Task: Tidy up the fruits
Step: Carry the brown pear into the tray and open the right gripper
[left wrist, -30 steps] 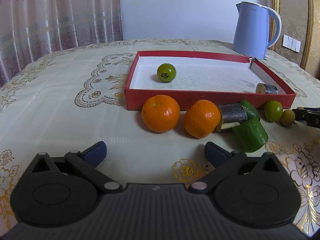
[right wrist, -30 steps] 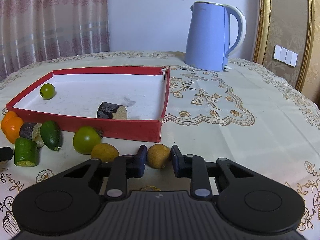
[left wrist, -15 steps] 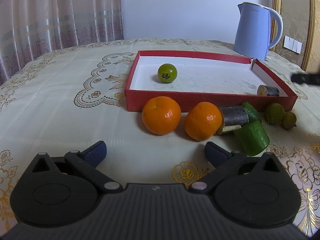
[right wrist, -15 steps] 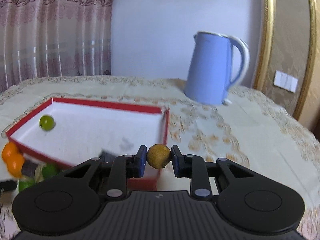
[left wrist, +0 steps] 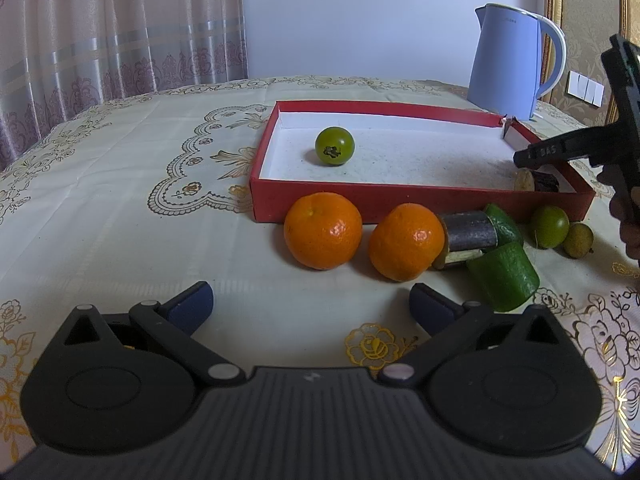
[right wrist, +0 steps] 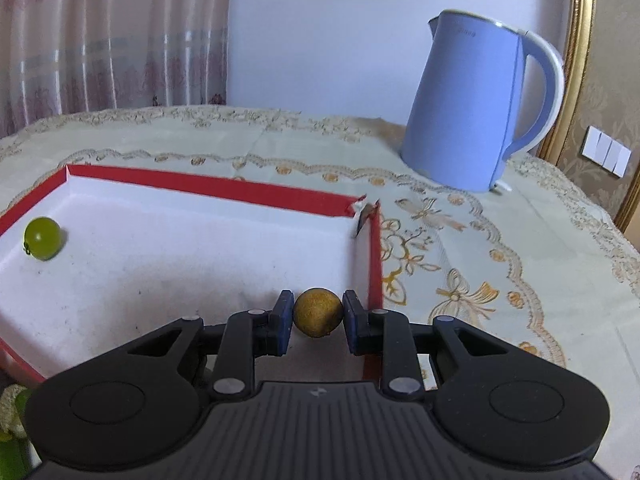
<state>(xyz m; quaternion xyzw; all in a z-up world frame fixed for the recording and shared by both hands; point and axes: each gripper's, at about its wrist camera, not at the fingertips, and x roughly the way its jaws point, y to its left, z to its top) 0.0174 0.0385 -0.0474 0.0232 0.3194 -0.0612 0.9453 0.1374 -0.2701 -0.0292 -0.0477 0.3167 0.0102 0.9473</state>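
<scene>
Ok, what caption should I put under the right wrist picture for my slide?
Right gripper pinches a small brown fruit above the red tray, blue kettle behind.

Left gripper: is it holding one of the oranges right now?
No. The left gripper has its jaws spread wide with nothing between them, and both oranges sit on the tablecloth ahead of it.

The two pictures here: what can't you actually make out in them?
- Right wrist view: the table fruit at the lower left is cut off by the edge and hidden by the right gripper, which is shut on a small brown fruit.
- Left wrist view: the brown fruit is hidden; only one finger of the right gripper shows, over the red tray.
- Left wrist view: the dark piece in the tray's corner is partly hidden by its wall.
</scene>
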